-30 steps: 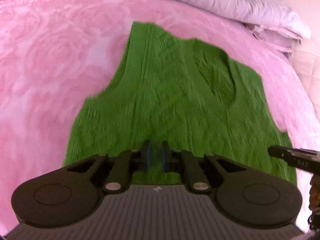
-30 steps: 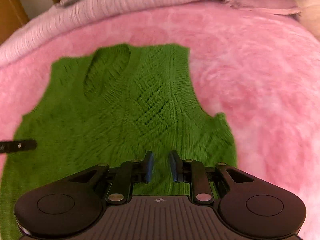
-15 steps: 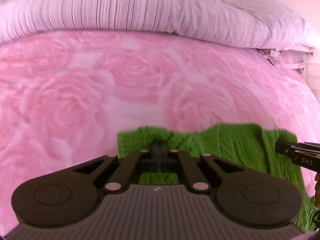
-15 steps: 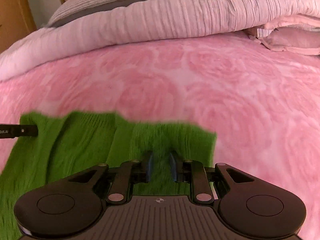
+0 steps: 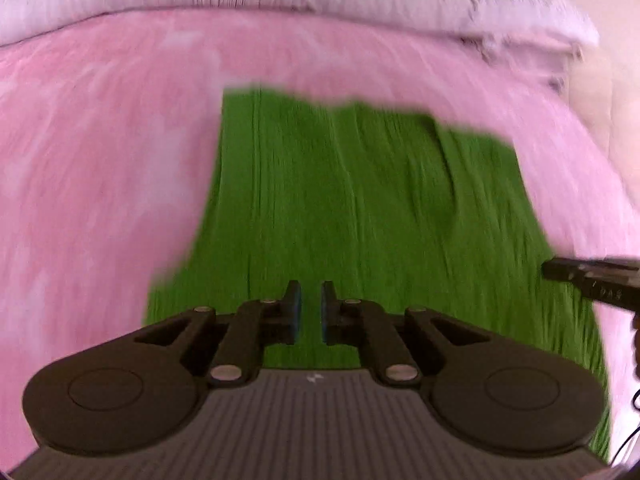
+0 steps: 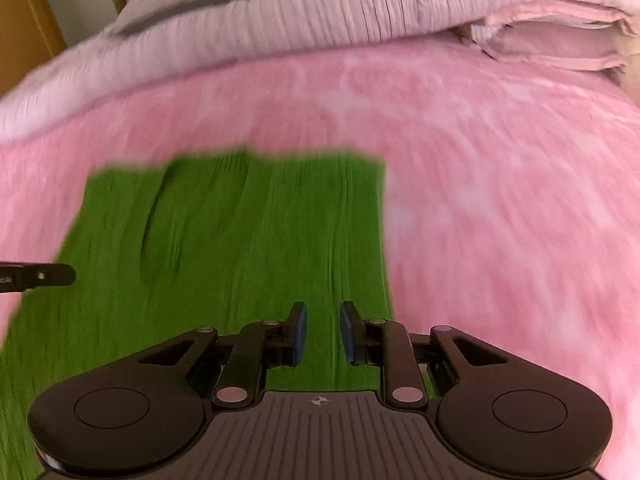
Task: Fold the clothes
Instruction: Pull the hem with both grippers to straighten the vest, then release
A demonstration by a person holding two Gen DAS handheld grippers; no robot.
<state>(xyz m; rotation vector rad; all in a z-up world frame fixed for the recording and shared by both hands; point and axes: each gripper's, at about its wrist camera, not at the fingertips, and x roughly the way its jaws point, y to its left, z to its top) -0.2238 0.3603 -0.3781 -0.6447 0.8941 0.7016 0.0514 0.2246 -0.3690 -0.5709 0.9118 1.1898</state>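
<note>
A green knitted vest (image 5: 360, 208) lies on the pink rose-patterned blanket (image 5: 100, 160), folded over so a plain ribbed side faces up. It also shows in the right wrist view (image 6: 240, 240). My left gripper (image 5: 308, 308) is open and empty above the vest's near edge. My right gripper (image 6: 323, 332) is open and empty above the vest's near right part. Each gripper's tip pokes into the other view's edge. Both views are motion-blurred.
A rumpled pale lilac duvet (image 6: 320, 28) runs along the far side of the bed, with a pink pillow (image 6: 560, 40) at the far right. A wooden wardrobe (image 6: 24, 28) stands at the far left. The pink blanket (image 6: 520, 220) spreads right of the vest.
Both grippers carried the vest's near edge over toward the far end, folding it. The left gripper was shut half a second ago; both now stand open and have drawn back.
</note>
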